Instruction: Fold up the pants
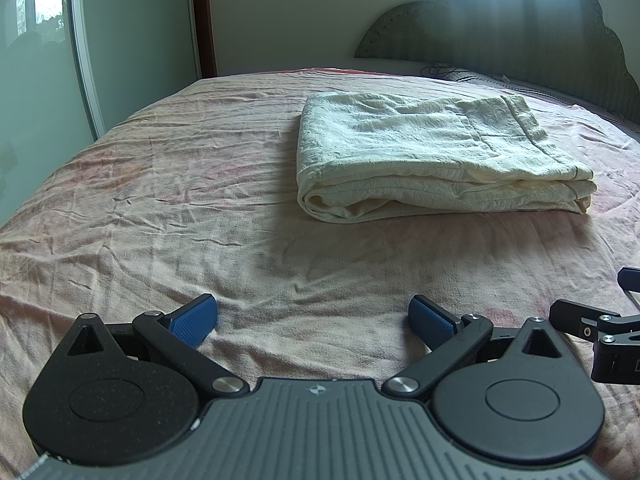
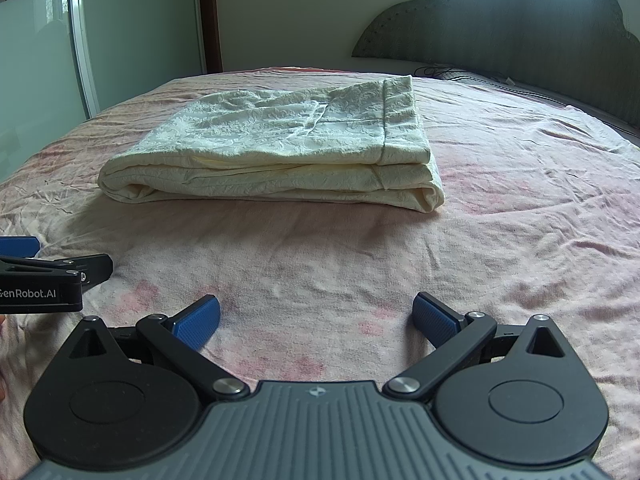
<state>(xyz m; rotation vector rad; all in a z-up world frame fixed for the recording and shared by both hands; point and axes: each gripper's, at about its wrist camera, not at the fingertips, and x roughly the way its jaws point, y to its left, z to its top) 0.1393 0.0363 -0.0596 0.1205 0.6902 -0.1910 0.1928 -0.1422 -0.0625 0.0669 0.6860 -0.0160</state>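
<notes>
Fingers of left gripper (image 1: 313, 320) spread wide, right gripper (image 2: 316, 320) likewise, both empty, folded cream pants (image 1: 432, 156) ahead on pink bedsheet (image 1: 160, 200)

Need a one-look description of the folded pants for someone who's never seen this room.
Start at the bed with the wrinkled pink sheet and scalloped grey-green headboard. Mid-bed, ahead of both open grippers, lies a cream rectangular bundle: the pants. It is the only pale, textured, stacked-layer item on the pink sheet, hem band on top.

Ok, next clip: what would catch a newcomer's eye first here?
The cream pants, already folded into a neat stack, lie mid-bed on the wrinkled pink sheet. In the foreground, the left gripper and right gripper are both open and empty, short of the pants.
</notes>
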